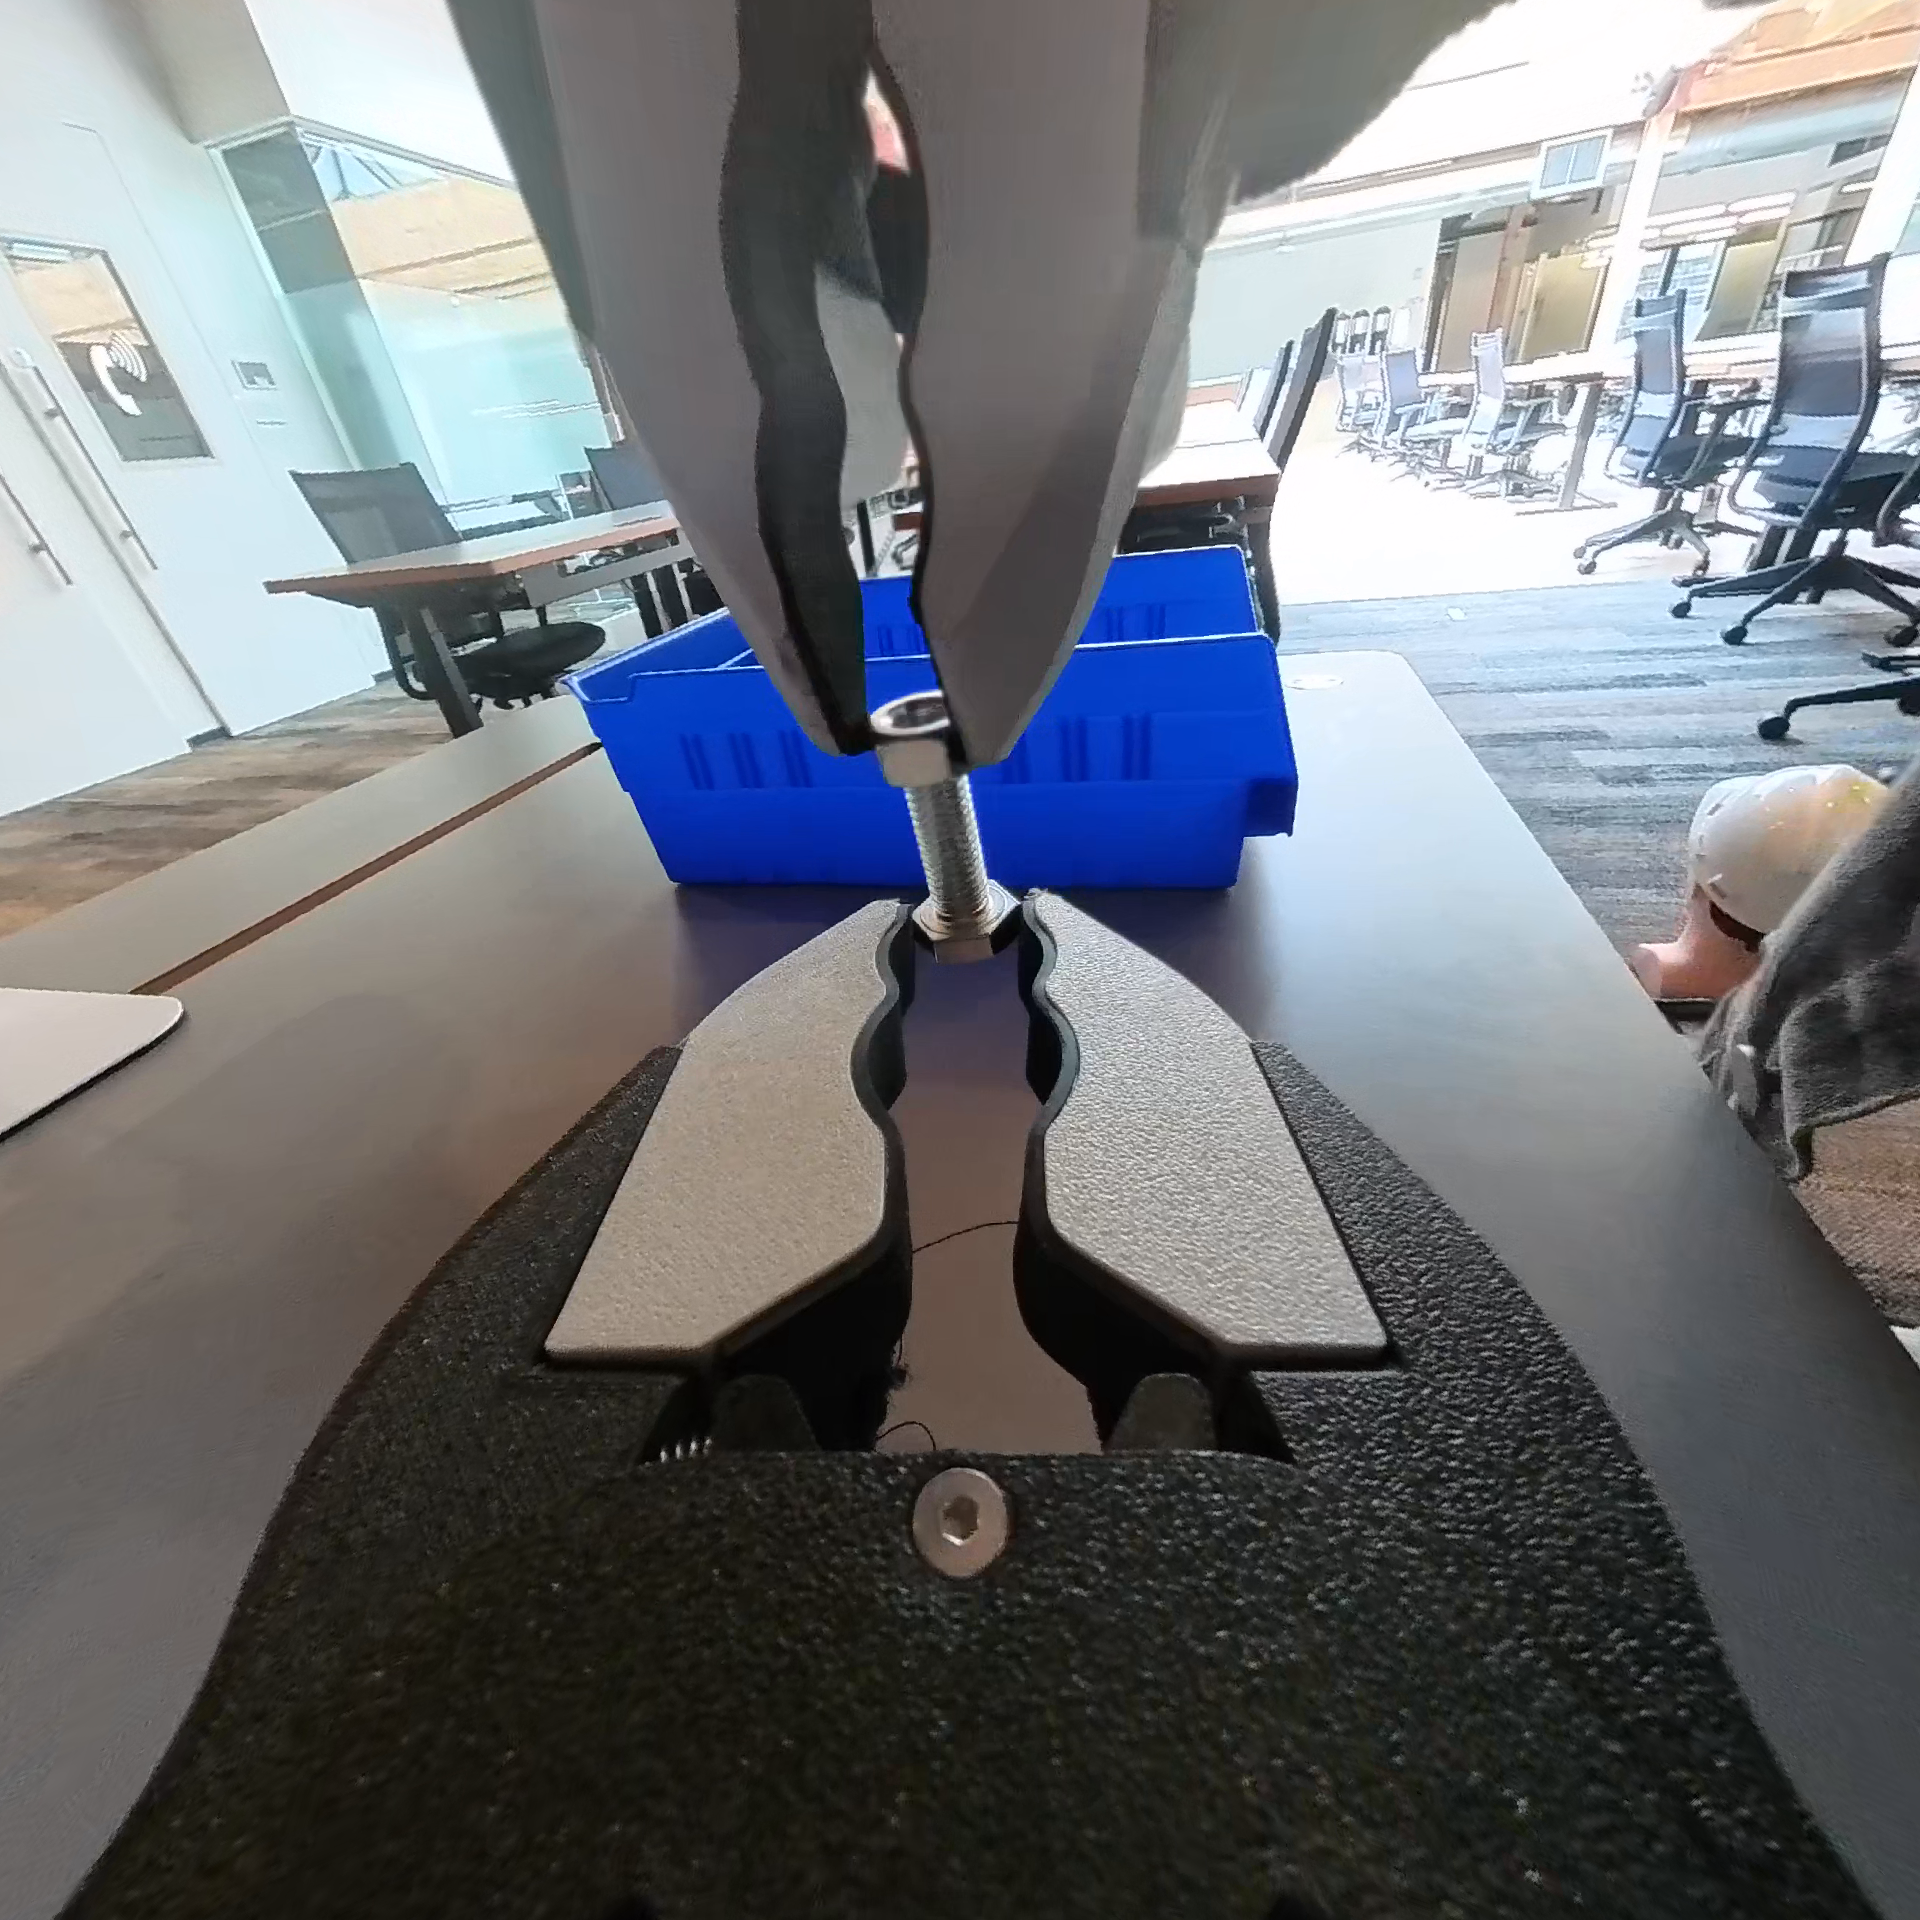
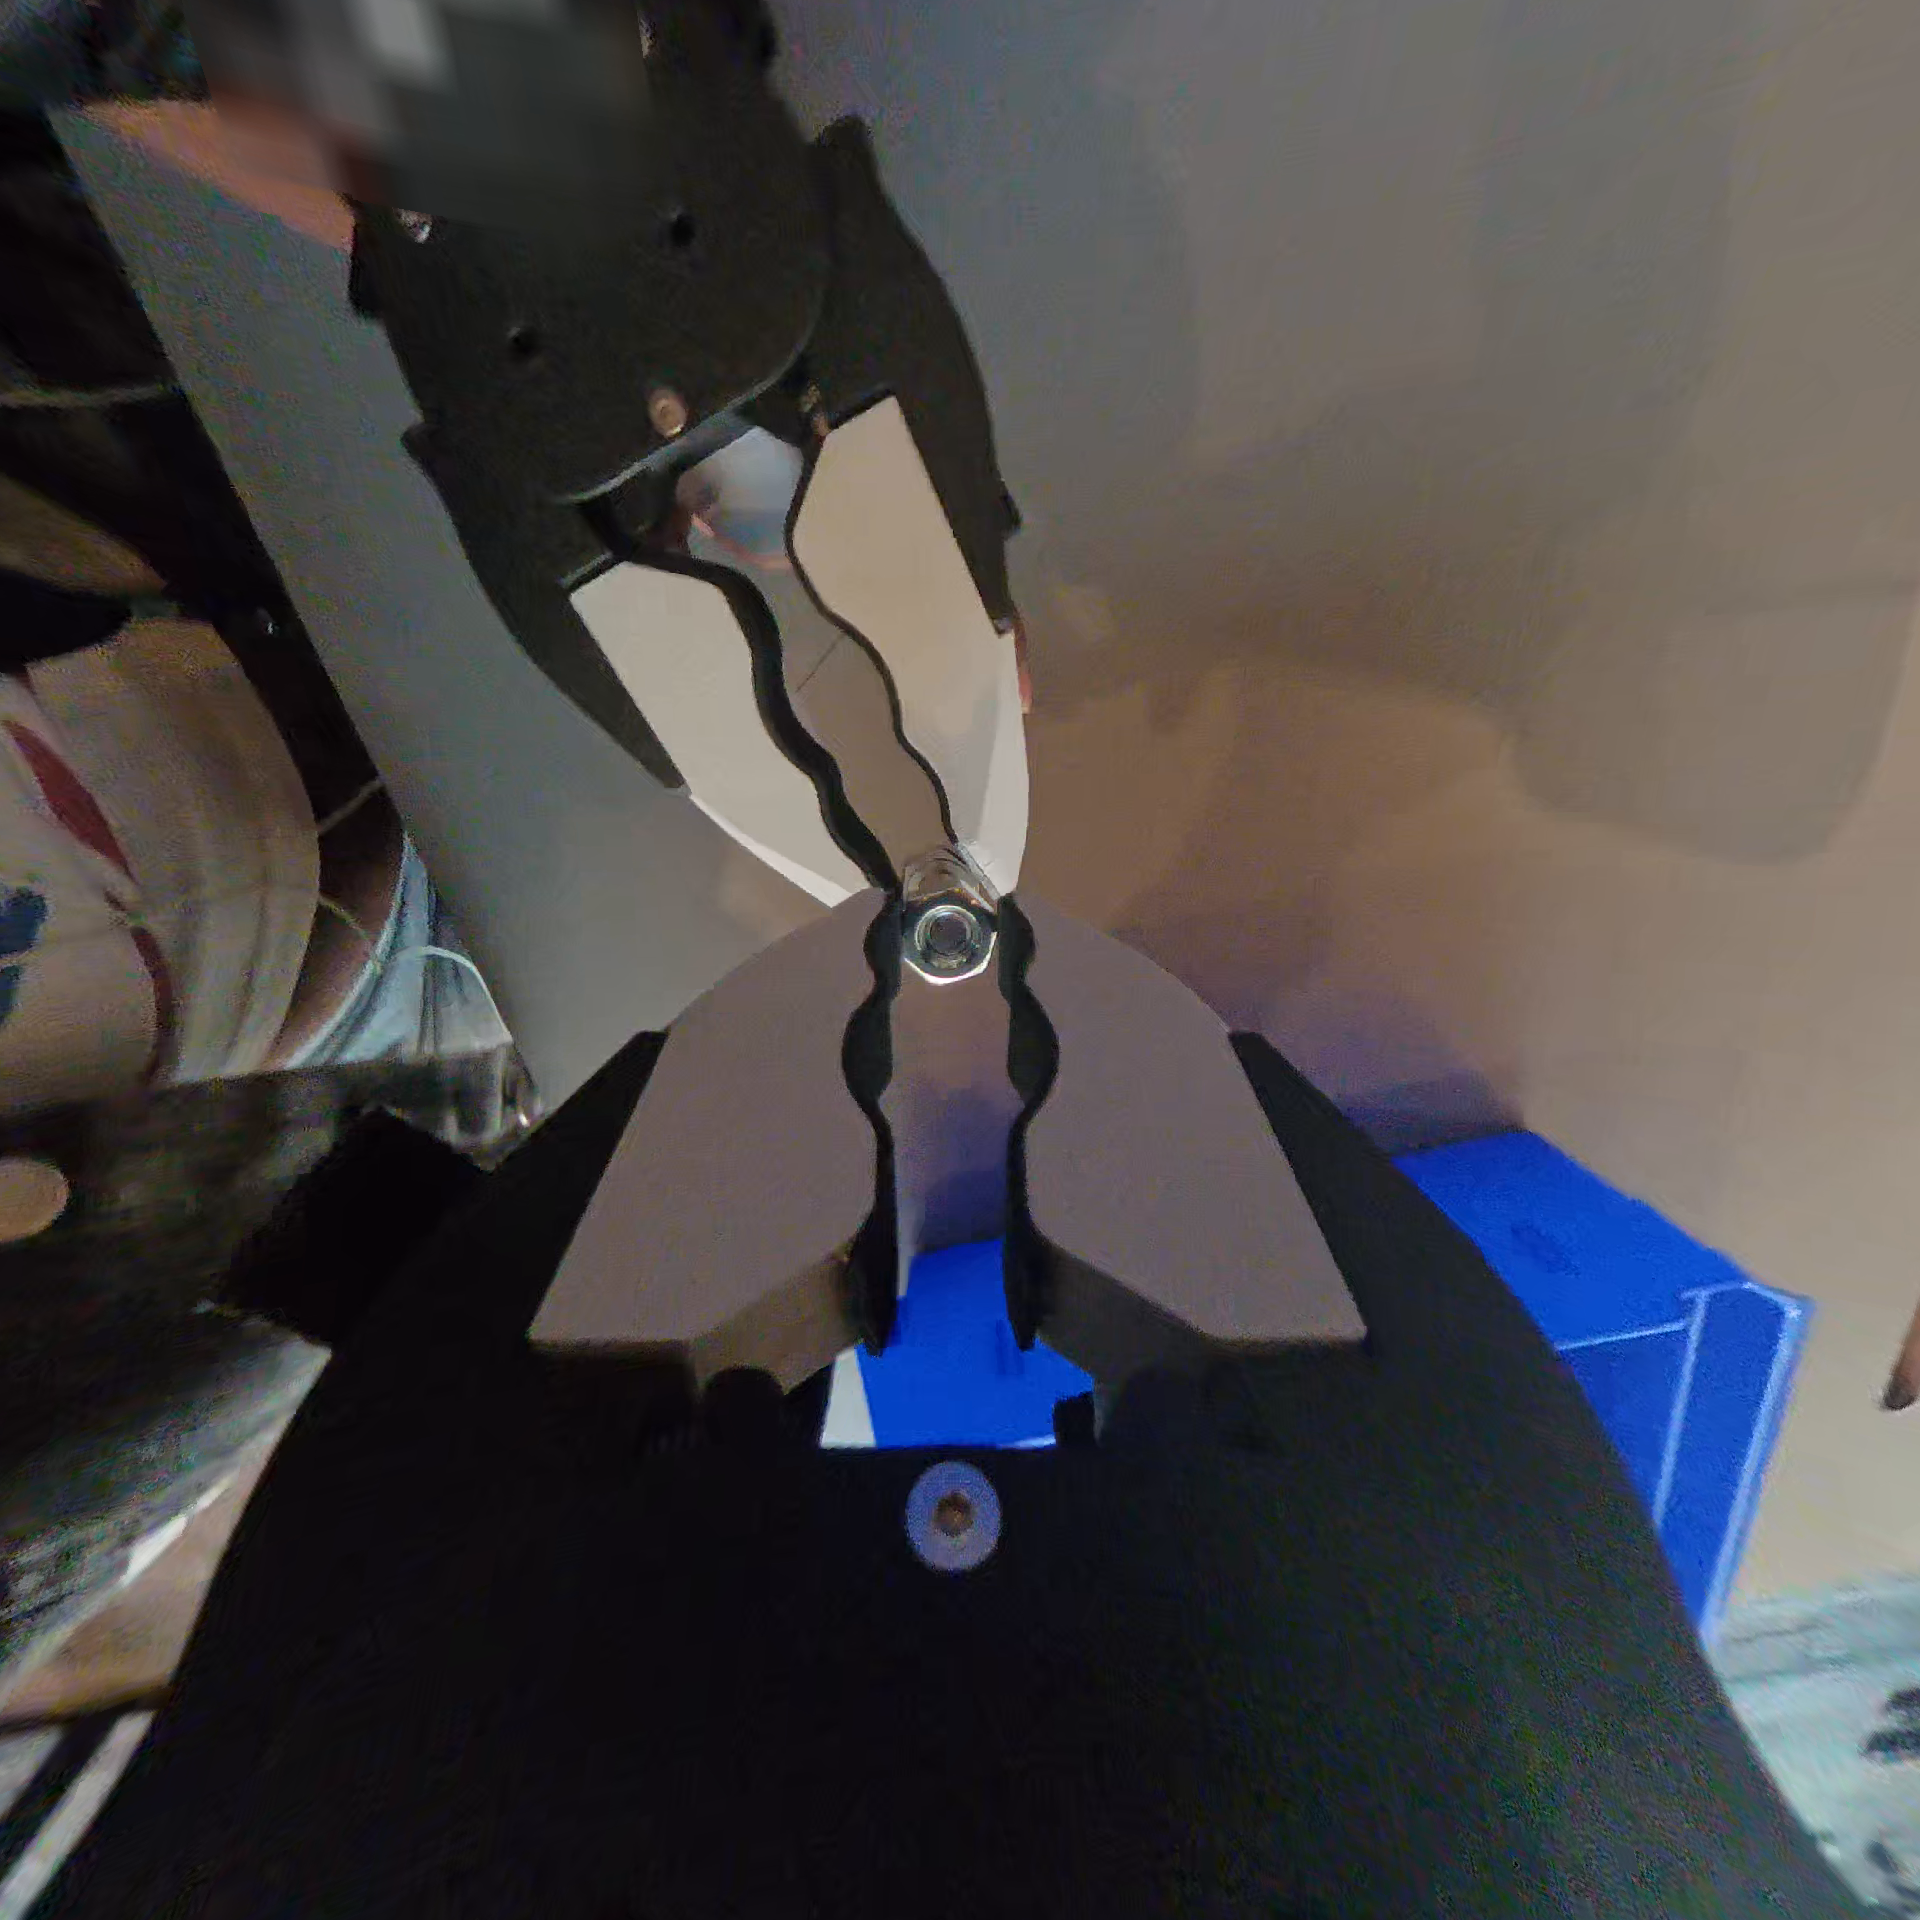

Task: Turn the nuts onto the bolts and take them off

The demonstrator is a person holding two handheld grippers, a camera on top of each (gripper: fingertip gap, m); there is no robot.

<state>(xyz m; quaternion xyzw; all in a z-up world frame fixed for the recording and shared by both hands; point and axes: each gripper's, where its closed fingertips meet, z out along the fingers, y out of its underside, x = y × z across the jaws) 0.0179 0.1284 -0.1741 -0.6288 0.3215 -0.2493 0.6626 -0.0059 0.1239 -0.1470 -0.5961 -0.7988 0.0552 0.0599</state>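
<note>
A silver threaded bolt (image 1: 943,847) stands upright above the dark table (image 1: 416,1039). My left gripper (image 1: 958,930) is shut on the hex head at the bolt's lower end. My right gripper (image 1: 914,740) comes down from above and is shut on the hex nut (image 1: 914,764) at the bolt's top end. In the right wrist view I look down on the nut (image 2: 948,943) between my right gripper's tips (image 2: 945,940). The nut shows a dark round centre. The left gripper (image 2: 940,878) reaches in from the top of that view and the bolt shaft is hidden under the nut.
A blue plastic bin (image 1: 1039,831) with dividers stands on the table just behind the bolt and also shows in the right wrist view (image 2: 1621,1351). A silver flat object (image 1: 62,1049) lies at the left edge. A person's cap and grey clothing (image 1: 1787,935) are at the right. Less than 4 cm separates the two grippers' tips.
</note>
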